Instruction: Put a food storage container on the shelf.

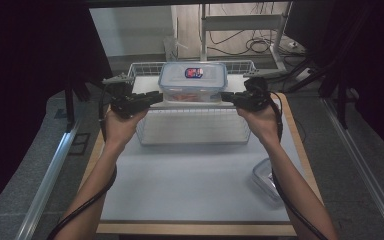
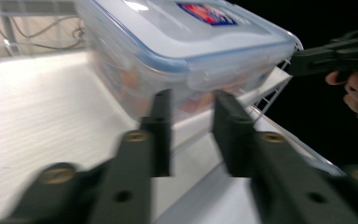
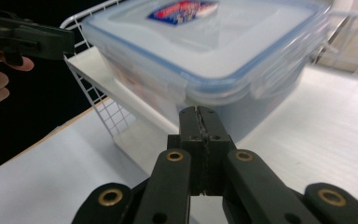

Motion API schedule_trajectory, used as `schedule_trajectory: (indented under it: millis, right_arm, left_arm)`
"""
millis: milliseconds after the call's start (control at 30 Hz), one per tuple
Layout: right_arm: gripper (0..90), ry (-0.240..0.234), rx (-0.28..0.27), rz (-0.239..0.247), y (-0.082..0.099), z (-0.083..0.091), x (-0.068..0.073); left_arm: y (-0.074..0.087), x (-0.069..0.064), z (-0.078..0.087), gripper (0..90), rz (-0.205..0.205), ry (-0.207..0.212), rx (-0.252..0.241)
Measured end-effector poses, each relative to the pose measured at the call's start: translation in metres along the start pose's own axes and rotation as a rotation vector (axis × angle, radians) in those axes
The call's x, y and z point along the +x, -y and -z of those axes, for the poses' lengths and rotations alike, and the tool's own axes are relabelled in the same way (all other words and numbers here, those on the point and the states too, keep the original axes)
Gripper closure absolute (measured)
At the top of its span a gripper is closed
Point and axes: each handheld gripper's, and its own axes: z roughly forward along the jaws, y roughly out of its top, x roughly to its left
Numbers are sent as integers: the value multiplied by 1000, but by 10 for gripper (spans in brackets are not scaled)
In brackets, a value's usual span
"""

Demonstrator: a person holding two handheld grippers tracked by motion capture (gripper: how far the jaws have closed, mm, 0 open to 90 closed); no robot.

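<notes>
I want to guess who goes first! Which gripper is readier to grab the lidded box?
Probably left: the left gripper has its jaws apart, facing the box and its side clip, while the right gripper has its jaws pressed shut.

The clear food box (image 1: 193,82) has a red and blue sticker (image 1: 194,73) on its lid. The words on the sticker are too small and blurry to read. No other words or numbers can be read anywhere.
</notes>
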Motion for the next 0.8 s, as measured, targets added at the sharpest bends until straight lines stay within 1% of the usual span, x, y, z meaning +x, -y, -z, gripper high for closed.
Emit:
schedule_trajectory:
  millis: [33, 133, 167, 267, 300, 333, 367, 400, 433, 500, 600, 667, 733, 767, 800]
  right_arm:
    - [897, -3, 10, 0, 2, -5, -1]
    - [897, -2, 14, -2, 3, -8, -2]
    - [897, -12, 12, -8, 4, -8, -4]
    - [897, -15, 9, -15, 4, -9, -6]
    - [897, -7, 10, -16, 4, -9, -7]
    - [897, -7, 10, -16, 4, -9, -7]
    - [897, -1, 9, -20, 3, -10, -8]
    - [897, -1, 9, -20, 3, -10, -8]
    - [897, 5, 10, -30, 2, -12, -10]
    - [897, 0, 6, -39, 2, -13, -13]
    - [897, -7, 3, -51, 2, -13, -14]
    - [896, -5, 3, -43, 3, -13, -13]
    - [896, -11, 0, -37, 4, -12, -12]
    - [890, -19, -5, -33, 6, -10, -9]
    - [890, -19, -5, -33, 6, -10, -9]
  left_arm:
    - [0, -2, -3, 872, -20, -7, 12]
    - [-1, -7, -11, 893, -53, -19, 30]
    - [-2, -9, -15, 896, -71, -36, 38]
    - [-3, -10, -18, 897, -71, -38, 39]
    - [-3, -10, -19, 896, -75, -43, 44]
    - [-3, -10, -21, 896, -71, -45, 45]
    - [-3, -9, -23, 896, -67, -59, 50]
    - [-3, -9, -23, 896, -67, -59, 50]
    - [-4, -9, -24, 895, -62, -61, 50]
    - [-4, -7, -26, 892, -54, -70, 50]
    - [-3, -5, -25, 892, -39, -61, 38]
    - [-2, -7, -24, 882, -45, -53, 38]
    - [0, -11, -22, 870, -62, -43, 39]
    - [2, -15, -20, 835, -90, -45, 47]
    - [2, -15, -20, 809, -90, -45, 47]
